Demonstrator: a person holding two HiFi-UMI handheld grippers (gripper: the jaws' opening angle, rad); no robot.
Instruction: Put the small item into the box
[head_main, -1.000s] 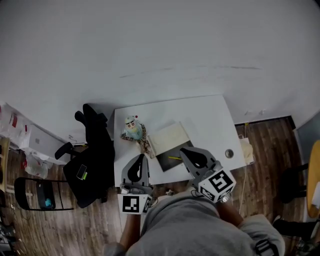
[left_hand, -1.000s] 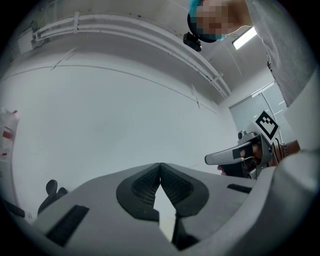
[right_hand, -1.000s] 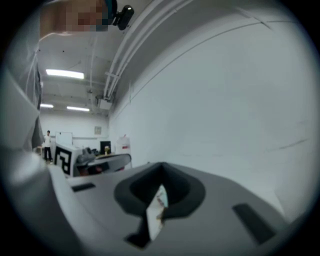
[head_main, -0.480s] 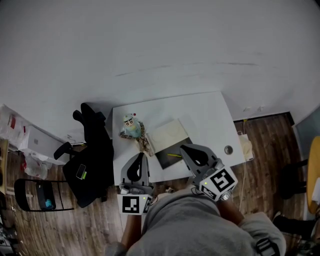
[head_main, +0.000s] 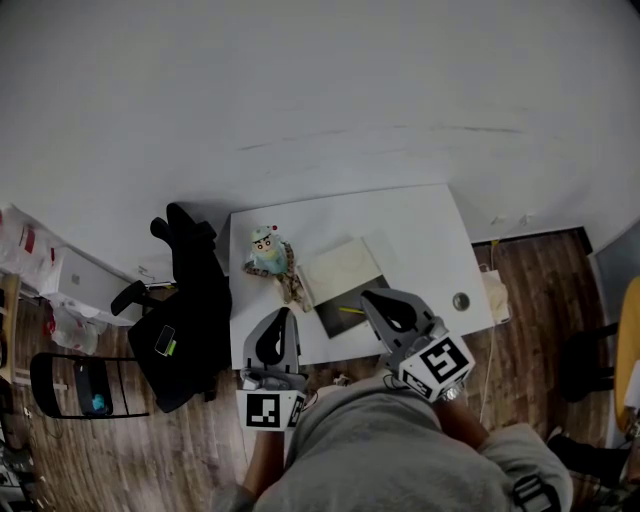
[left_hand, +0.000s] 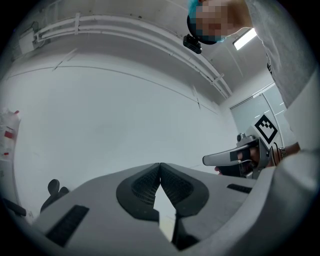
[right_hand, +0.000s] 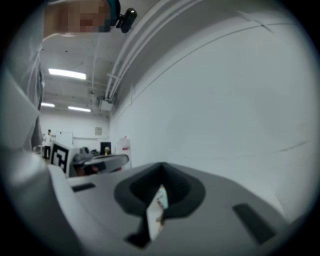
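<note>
The person wears a light grey sweatshirt (head_main: 365, 465) with long sleeves and a small black head camera (left_hand: 192, 44). The 2 tools, left gripper (head_main: 282, 316) and right gripper (head_main: 370, 300), are pale grey with dark ribbed pads (left_hand: 142, 187). Each carries 1 white cube with black square markers: left cube (head_main: 262, 408), right cube (head_main: 437, 362).

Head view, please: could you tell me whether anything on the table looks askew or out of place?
Only mildly: the open box lies skewed to the edges of the white table, a yellow item inside its dark half. The toy figure sits beside it. Nothing looks spilled or damaged.
</note>
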